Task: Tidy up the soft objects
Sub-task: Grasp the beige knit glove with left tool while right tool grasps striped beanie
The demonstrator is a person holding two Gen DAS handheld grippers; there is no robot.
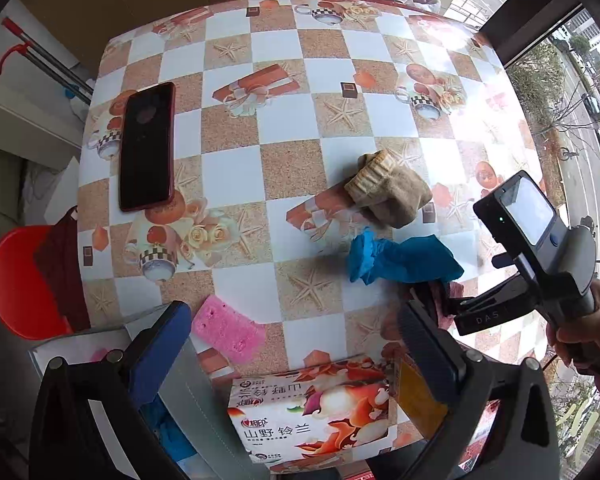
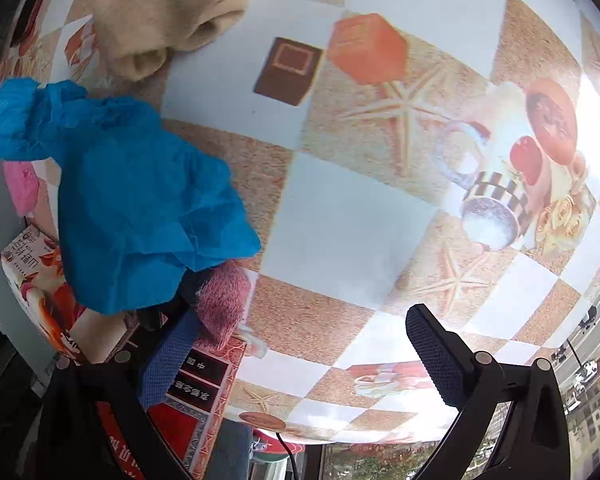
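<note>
A crumpled blue glove [image 1: 400, 258] lies on the table right of centre, with a beige sock [image 1: 386, 188] just behind it and a pink sponge [image 1: 228, 330] at the near left. My left gripper [image 1: 296, 360] is open and empty above the near table edge. My right gripper [image 2: 300, 360] is open low over the table; it also shows from outside in the left wrist view [image 1: 440, 304]. The blue glove [image 2: 136, 200] and a pink fuzzy cloth [image 2: 224, 300] lie by its left finger [image 2: 164, 360]. The beige sock [image 2: 168, 12] is at top left.
A dark phone in a red case [image 1: 148, 146] lies at the table's left. A tissue pack [image 1: 312, 412] sits at the near edge. A grey box [image 1: 172, 420] with something blue inside stands at the near left. A red stool [image 1: 20, 284] is off the table's left.
</note>
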